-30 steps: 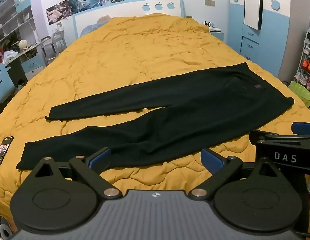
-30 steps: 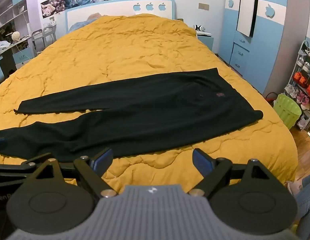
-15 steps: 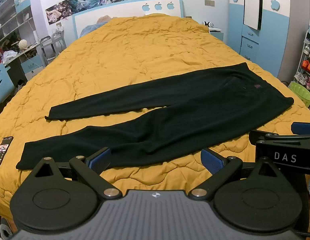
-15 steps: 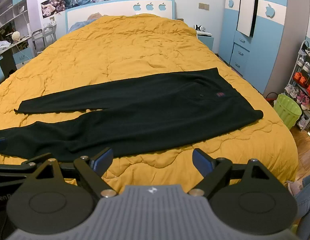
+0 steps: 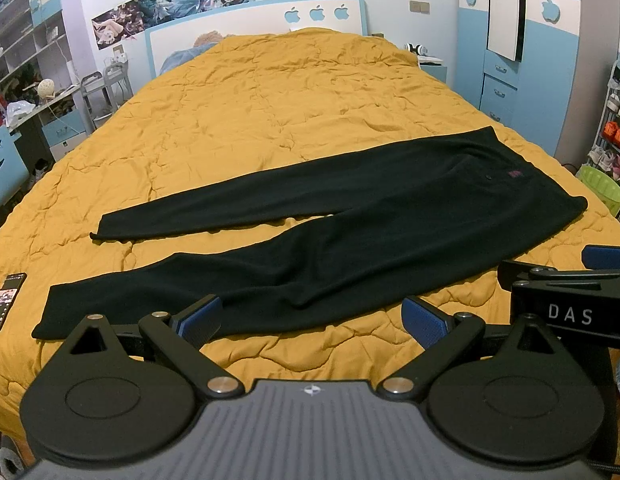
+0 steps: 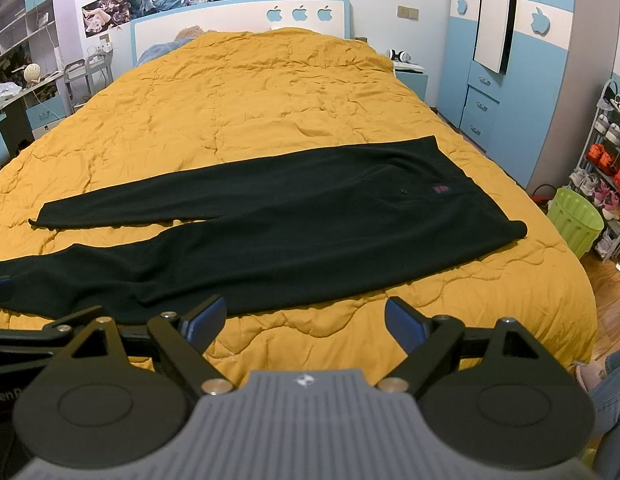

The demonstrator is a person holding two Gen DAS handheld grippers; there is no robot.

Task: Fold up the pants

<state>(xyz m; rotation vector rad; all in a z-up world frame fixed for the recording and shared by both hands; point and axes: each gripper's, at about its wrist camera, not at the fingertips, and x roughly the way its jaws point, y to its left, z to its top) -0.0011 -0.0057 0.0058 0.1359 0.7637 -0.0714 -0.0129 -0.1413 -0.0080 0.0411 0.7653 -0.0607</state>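
Observation:
Black pants [image 5: 329, 232] lie flat on a yellow quilted bed [image 5: 270, 112], waist at the right, both legs spread toward the left; they also show in the right wrist view [image 6: 290, 224]. My left gripper [image 5: 311, 320] is open and empty, held above the bed's near edge in front of the lower leg. My right gripper [image 6: 306, 320] is open and empty, also above the near edge, below the pants' thigh part. The right gripper's body shows at the right edge of the left wrist view [image 5: 569, 308].
A phone [image 5: 6, 300] lies on the quilt at the left, beside the lower leg's cuff. A green basket [image 6: 575, 220] and a shoe rack [image 6: 605, 160] stand on the floor to the right. A desk and shelves [image 5: 26, 92] stand to the left.

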